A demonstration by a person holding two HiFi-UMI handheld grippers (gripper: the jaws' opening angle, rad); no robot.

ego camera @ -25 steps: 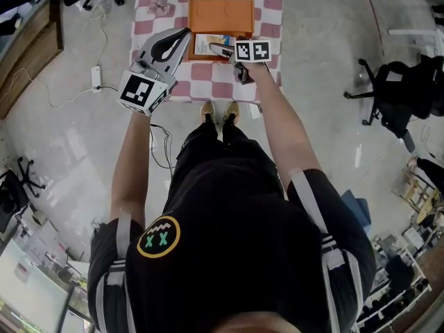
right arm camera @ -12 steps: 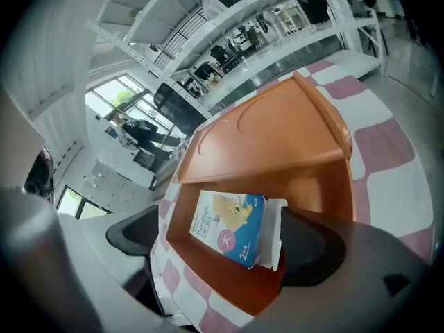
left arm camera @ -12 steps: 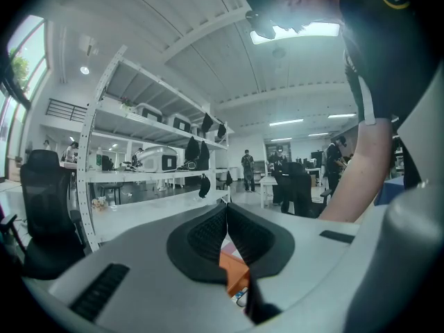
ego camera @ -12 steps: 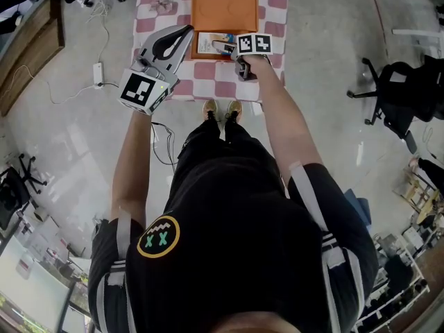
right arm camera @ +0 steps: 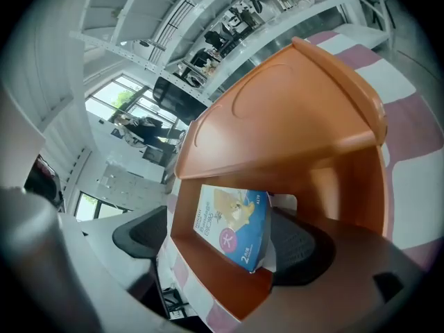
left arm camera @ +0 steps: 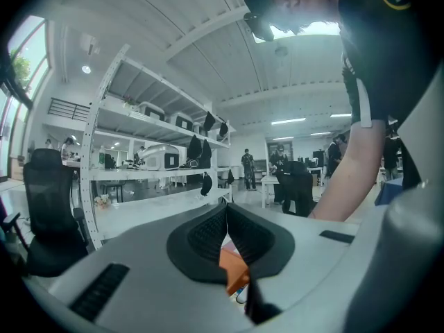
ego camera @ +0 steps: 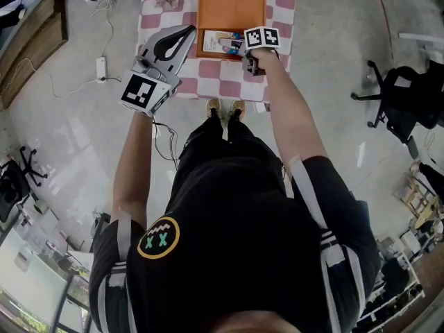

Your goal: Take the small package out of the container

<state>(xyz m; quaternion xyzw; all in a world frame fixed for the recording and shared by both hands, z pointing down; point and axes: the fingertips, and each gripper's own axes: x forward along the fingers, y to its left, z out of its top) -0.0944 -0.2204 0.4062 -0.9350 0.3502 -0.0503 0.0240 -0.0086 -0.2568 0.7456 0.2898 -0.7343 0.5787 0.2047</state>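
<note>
On the checked bench, the small package and a wall of the orange container are straddled by the wide, just-narrowing right claw, while the left claw is shut to the left.

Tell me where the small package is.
In the head view, the small package sits inside the orange container, at its lower end in the picture, on the checkered table.
</note>
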